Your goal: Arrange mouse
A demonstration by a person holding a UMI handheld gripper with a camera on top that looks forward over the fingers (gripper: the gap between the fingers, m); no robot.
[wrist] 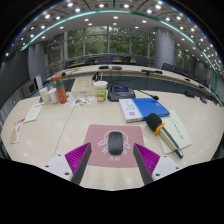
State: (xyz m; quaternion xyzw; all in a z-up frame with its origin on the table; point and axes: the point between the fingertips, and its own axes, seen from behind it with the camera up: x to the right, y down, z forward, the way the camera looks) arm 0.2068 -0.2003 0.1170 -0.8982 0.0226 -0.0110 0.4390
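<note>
A black computer mouse (115,143) lies on a pink mouse mat (113,137) on the pale table (60,130). It sits at the near part of the mat, pointing away from me. My gripper (112,158) is open, its purple-padded fingers (78,156) spread wide to either side. The mouse stands between the fingertips and just ahead of them, with a clear gap on each side. It rests on the mat on its own.
A blue folder (143,107) lies beyond the mat to the right, with a yellow-and-black tool (157,125) and papers (176,130) beside it. A cup (100,91), a red can (60,96) and small bottles stand at the far left. Chairs and desks lie beyond.
</note>
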